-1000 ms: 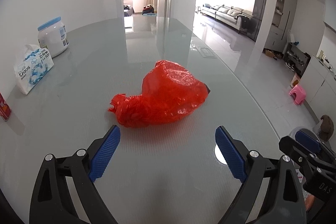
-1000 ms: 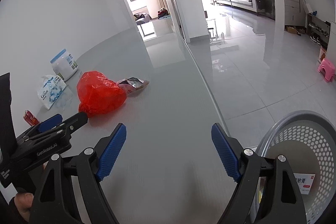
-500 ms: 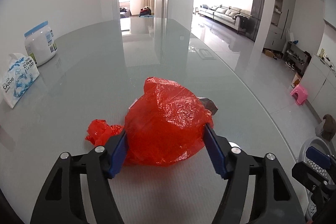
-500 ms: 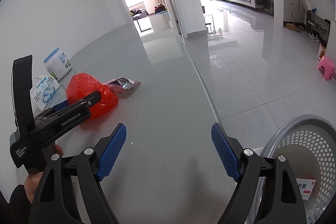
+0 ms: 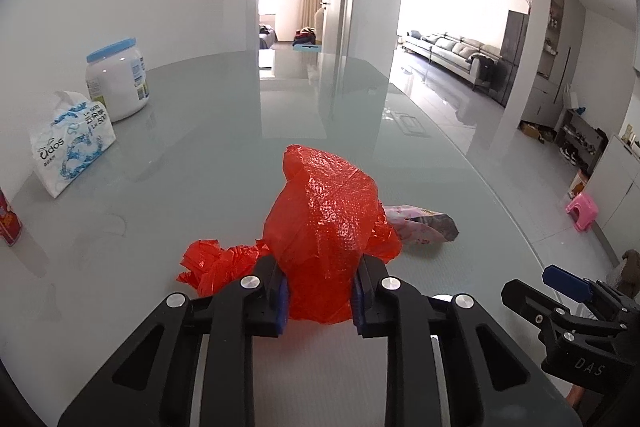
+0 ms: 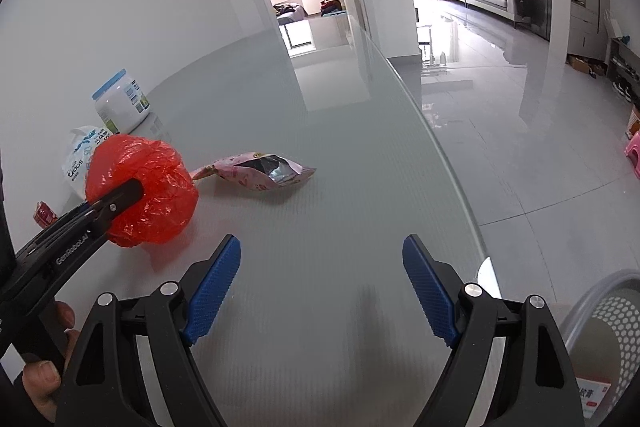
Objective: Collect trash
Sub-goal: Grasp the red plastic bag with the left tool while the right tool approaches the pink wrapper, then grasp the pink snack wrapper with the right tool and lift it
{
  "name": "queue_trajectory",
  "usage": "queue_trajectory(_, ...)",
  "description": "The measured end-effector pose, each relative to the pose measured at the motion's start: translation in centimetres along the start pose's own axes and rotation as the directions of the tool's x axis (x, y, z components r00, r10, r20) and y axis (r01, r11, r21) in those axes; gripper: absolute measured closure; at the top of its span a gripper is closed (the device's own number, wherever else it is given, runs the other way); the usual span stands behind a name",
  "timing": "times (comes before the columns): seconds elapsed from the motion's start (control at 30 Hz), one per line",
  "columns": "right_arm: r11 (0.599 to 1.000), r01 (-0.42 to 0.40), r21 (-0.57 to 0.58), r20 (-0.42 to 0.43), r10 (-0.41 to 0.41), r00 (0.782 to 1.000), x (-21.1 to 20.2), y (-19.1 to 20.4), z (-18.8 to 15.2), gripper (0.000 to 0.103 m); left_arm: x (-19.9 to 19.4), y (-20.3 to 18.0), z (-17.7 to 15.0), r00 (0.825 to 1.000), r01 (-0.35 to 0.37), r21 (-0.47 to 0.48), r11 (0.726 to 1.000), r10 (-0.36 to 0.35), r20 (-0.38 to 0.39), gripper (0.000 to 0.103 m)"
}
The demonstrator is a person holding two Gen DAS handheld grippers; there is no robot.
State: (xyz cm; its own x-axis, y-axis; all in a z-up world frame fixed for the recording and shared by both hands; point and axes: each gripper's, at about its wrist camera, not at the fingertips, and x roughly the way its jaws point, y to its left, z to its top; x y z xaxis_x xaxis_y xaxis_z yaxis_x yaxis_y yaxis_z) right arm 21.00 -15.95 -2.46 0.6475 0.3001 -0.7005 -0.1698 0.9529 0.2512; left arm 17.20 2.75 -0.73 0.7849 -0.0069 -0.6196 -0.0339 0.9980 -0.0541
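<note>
A crumpled red plastic bag [image 5: 328, 219] sits on the glass table [image 5: 208, 155]. My left gripper [image 5: 320, 291] is closing tight on it, and both blue pads press into its near sides. The right wrist view shows the red bag [image 6: 152, 187] at the left, with a left finger across it. An opened pink snack wrapper [image 5: 424, 227] lies flat just right of and behind the bag, also visible as the wrapper [image 6: 260, 175]. My right gripper [image 6: 322, 247] stands open over bare table, nothing between its fingers.
A tissue pack [image 5: 68, 143], a white jar with a blue lid [image 5: 116, 83] and a red can [image 5: 8, 223] stand along the table's left side. A perforated grey basket [image 6: 612, 307] sits below the table's right edge. A hand [image 6: 44, 375] holds the left gripper.
The left gripper advanced onto the red bag and its jaws closed from wide apart to pinching it, bunching the bag upward. The right gripper moved toward the wrapper, still open.
</note>
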Motion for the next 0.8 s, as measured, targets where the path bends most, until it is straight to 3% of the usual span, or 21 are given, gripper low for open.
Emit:
queue_trajectory(0.43,0.98,-0.104,-0.172,-0.113,0.085,0.99,5.8,1.5,4.1,0.023,1.5,3.4,0.3,0.997,-0.058,-0.075,0.995,0.055,-0.045,0.079)
queue_trajectory(0.8,0.952,-0.107,-0.288,-0.142,0.068,0.988,9.2,4.1,5.6,0.024,2.5,3.9,0.1,0.995,-0.064,-0.084,0.994,0.058,-0.077,0.079)
